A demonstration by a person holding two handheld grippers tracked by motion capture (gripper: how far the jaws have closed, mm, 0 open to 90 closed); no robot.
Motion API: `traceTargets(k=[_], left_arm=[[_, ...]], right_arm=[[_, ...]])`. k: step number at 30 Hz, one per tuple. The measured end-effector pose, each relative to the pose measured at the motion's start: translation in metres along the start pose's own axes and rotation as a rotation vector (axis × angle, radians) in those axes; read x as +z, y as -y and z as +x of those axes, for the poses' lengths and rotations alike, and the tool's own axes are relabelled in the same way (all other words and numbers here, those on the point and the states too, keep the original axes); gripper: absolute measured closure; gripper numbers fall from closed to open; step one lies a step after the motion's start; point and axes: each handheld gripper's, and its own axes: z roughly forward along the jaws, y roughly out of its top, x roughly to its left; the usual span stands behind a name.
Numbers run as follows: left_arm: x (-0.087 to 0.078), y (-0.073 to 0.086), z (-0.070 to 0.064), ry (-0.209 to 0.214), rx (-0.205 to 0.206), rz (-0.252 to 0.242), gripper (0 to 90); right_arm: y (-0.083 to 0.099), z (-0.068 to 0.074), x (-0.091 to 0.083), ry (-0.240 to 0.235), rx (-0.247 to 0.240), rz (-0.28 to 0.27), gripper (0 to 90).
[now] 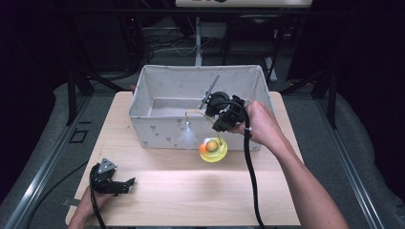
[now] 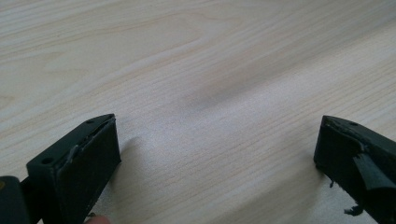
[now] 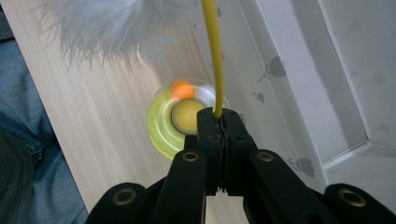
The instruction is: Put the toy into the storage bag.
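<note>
Left tool (image 1: 128, 182) is seen at the lower left of the high view, held by a hand (image 1: 86, 205) low over the wooden surface (image 1: 191, 191); jaws are spread wide with nothing between them, bare wood grain seen in the gap in the left gripper view.

A grey fabric box (image 1: 157, 131) with a small dark print is placed at upper centre of the high view, open top.

A white feather tuft (image 1: 187, 137) is seen hanging in front of the box wall, fixed to a thin yellow wire (image 1: 196, 113).

Right tool (image 3: 218, 122) is clenched on the yellow wire, at lower centre of the right gripper view.

A yellow-green disc (image 1: 214, 151) carrying an orange ball (image 1: 203, 148) is seen below the right tool, at the front wall of the box; contact with the surface can't be told.

Right hand (image 1: 260, 125) is seen right of centre.
</note>
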Motion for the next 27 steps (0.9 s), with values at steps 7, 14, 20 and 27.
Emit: traceTargets(k=[7, 14, 20, 27], left_arm=[[0.000, 0.000, 0.000, -0.001, 0.001, 0.000, 0.3], [0.000, 0.000, 0.000, 0.000, 0.001, 0.001, 0.3], [0.000, 0.000, 0.000, 0.002, 0.001, 0.003, 0.2], [0.000, 0.000, 0.000, 0.002, 0.002, 0.003, 0.3]], right_arm=[[-0.006, -0.002, -0.010, 0.005, -0.002, -0.018, 88.8], [-0.010, -0.003, -0.019, 0.014, -0.010, -0.030, 88.7], [-0.013, -0.005, -0.024, 0.010, -0.009, -0.038, 88.7], [-0.016, -0.006, -0.033, 0.016, -0.005, -0.051, 88.8]])
